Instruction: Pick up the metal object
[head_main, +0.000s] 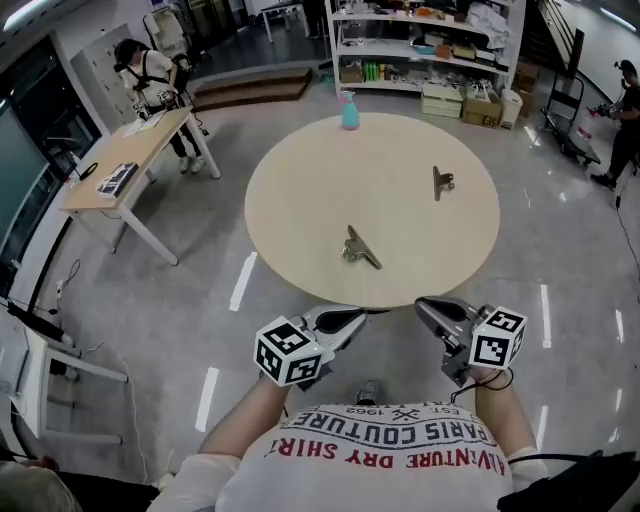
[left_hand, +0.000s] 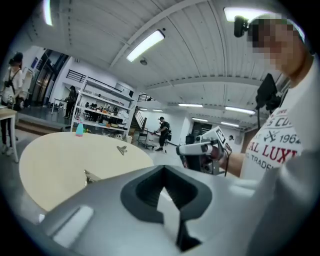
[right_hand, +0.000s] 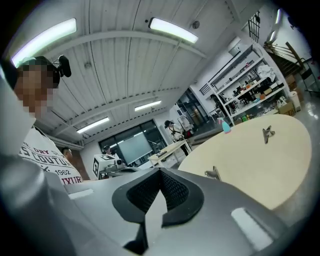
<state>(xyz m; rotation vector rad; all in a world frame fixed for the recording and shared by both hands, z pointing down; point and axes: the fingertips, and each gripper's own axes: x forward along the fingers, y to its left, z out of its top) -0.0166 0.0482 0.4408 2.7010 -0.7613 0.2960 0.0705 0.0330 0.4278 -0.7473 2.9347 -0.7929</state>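
Both of your tools are closed with nothing in them. The left gripper (head_main: 348, 319) has its jaws pressed fully together, and the right gripper (head_main: 432, 309) has its jaws meeting the same way. Both hang just short of the near rim of the table (head_main: 300, 150), not yet over it.

The nearer metal object (head_main: 360, 248) lies almost straight ahead of your left gripper's tips, and ahead and to the left of your right gripper's. A second metal object (head_main: 441, 182) sits farther out, ahead of the right gripper and well apart from the first.

The first risk is reaching in with the jaws closed. Closed tips would likely only nudge the piece across the smooth tabletop, so open the jaws before you come down on it.

The second risk is a poor bite. The piece looks low and thin, with splayed handles. If the jaws come down across a sloping handle, I expect it to squirt out sideways or pivot as you close.

The third risk is indecision between the two pieces. Switching targets mid-reach could drag one gripper across the other's path.

The spray bottle (head_main: 350, 110) stands far beyond both pieces, so it is unlikely to be struck.
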